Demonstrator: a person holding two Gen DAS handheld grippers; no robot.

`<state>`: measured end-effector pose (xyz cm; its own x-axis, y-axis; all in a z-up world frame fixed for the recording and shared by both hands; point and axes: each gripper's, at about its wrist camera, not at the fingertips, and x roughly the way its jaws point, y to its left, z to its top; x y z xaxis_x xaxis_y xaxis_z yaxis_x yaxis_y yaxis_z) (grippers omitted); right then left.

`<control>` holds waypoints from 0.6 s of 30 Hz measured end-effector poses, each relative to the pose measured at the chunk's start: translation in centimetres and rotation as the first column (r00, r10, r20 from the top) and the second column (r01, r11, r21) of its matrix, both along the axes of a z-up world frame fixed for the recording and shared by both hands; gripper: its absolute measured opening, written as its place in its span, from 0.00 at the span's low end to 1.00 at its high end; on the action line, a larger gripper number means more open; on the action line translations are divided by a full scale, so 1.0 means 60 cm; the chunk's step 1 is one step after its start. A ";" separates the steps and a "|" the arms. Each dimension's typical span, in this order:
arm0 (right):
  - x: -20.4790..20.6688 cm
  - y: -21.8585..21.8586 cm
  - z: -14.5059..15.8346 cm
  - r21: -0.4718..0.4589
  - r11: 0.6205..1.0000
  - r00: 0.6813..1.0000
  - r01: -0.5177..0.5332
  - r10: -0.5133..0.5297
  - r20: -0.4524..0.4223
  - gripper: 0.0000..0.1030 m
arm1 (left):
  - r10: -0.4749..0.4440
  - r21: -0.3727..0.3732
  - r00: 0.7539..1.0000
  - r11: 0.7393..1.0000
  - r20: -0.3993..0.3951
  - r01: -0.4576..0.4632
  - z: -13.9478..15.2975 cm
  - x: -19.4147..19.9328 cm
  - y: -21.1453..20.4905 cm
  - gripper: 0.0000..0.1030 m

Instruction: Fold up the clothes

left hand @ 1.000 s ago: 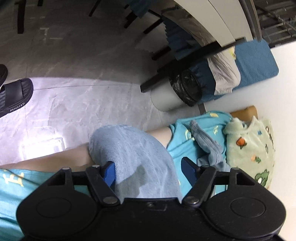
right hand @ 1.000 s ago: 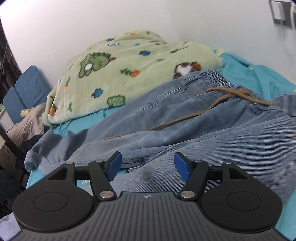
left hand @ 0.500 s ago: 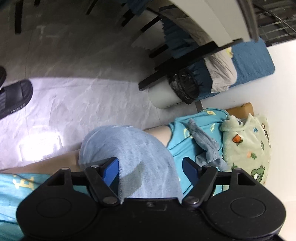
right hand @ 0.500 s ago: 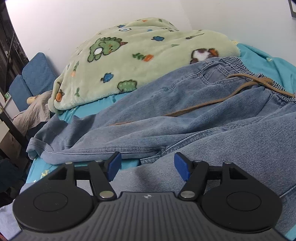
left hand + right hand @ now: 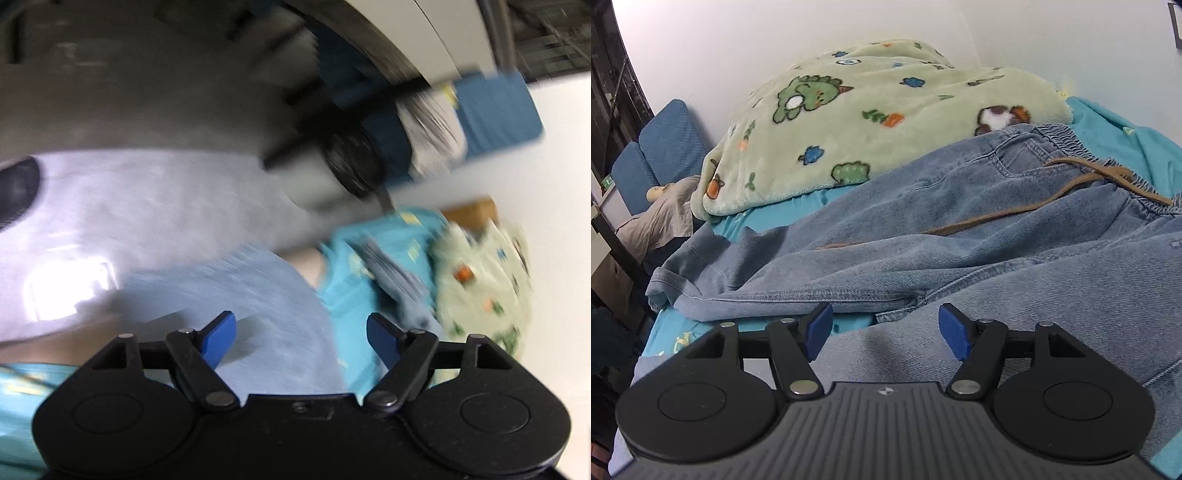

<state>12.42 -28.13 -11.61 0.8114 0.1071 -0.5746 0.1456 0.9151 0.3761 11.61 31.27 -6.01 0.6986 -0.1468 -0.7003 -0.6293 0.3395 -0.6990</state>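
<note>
While jeans [image 5: 960, 236] sprawl, right hand-held gripper [image 5: 884, 326] gapes.

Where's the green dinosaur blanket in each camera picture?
Left wrist view: green dinosaur blanket sits blurred at the right edge, beside the white wall.
Right wrist view: it is bunched across the upper middle, behind the jeans.
Shared landmark: the turquoise bedsheet under both.
</note>
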 end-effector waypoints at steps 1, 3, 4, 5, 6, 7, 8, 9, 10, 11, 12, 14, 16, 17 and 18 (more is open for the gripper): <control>0.001 0.000 -0.002 0.002 1.000 1.000 0.000 0.000 -0.003 0.65 | -0.032 -0.010 0.999 0.999 0.011 0.032 -0.006 0.030 -0.014 0.74; 0.004 -0.001 -0.005 0.006 1.000 1.000 0.001 -0.001 -0.008 0.65 | -0.069 0.003 0.997 0.998 0.023 0.068 -0.020 0.089 -0.044 0.74; 0.005 -0.001 -0.007 0.008 1.000 1.000 0.001 -0.001 -0.011 0.65 | -0.083 0.014 0.996 0.996 0.029 0.083 -0.027 0.119 -0.060 0.74; 0.007 -0.002 -0.009 0.010 1.000 1.000 0.002 -0.002 -0.014 0.65 | -0.094 0.025 0.995 0.995 0.032 0.094 -0.036 0.148 -0.073 0.74; 0.008 -0.002 -0.011 0.012 1.000 1.000 0.002 -0.002 -0.016 0.65 | -0.097 0.030 0.995 0.995 0.035 0.096 -0.046 0.176 -0.085 0.74; 0.009 -0.002 -0.013 0.014 1.000 1.000 0.003 -0.002 -0.019 0.65 | -0.095 0.028 0.995 0.995 0.038 0.094 -0.056 0.202 -0.095 0.74; 0.011 -0.002 -0.014 0.016 1.000 1.000 0.003 -0.003 -0.022 0.65 | -0.095 0.031 0.995 0.995 0.045 0.093 -0.064 0.228 -0.103 0.74; 0.012 -0.003 -0.016 0.018 1.000 1.000 0.003 -0.003 -0.025 0.65 | -0.096 0.038 0.994 0.995 0.053 0.094 -0.072 0.252 -0.110 0.74; 0.013 -0.003 -0.018 0.020 1.000 1.000 0.004 -0.003 -0.027 0.65 | -0.093 0.051 0.994 0.995 0.058 0.090 -0.078 0.275 -0.115 0.74; 0.015 -0.003 -0.020 0.022 1.000 1.000 0.004 -0.004 -0.030 0.65 | -0.086 0.071 0.994 0.994 0.066 0.081 -0.084 0.296 -0.117 0.74; 0.016 -0.004 -0.021 0.024 1.000 0.999 0.005 -0.004 -0.033 0.65 | -0.077 0.085 0.994 0.994 0.072 0.071 -0.090 0.314 -0.118 0.74; 0.020 -0.003 -0.025 0.034 0.999 0.999 0.003 -0.001 -0.036 0.65 | -0.058 0.082 0.996 0.995 0.072 0.052 -0.107 0.348 -0.115 0.74; 0.026 -0.002 -0.029 0.049 0.999 0.999 -0.002 0.004 -0.038 0.65 | -0.034 0.079 0.998 0.996 0.057 0.030 -0.126 0.377 -0.110 0.74; 0.028 -0.002 -0.031 0.056 0.998 0.999 -0.005 0.007 -0.039 0.65 | -0.022 0.089 0.999 0.996 0.047 0.018 -0.132 0.389 -0.108 0.74; 0.031 -0.001 -0.033 0.063 0.998 0.999 -0.007 0.010 -0.040 0.65 | -0.015 0.099 0.999 0.995 0.043 0.010 -0.137 0.399 -0.105 0.73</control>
<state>14.28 -28.19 -13.62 0.7868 0.1508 -0.5986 0.1542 0.8909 0.4272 35.56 24.95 -14.20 0.7276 -0.0870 -0.6805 -0.5941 0.4161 -0.6884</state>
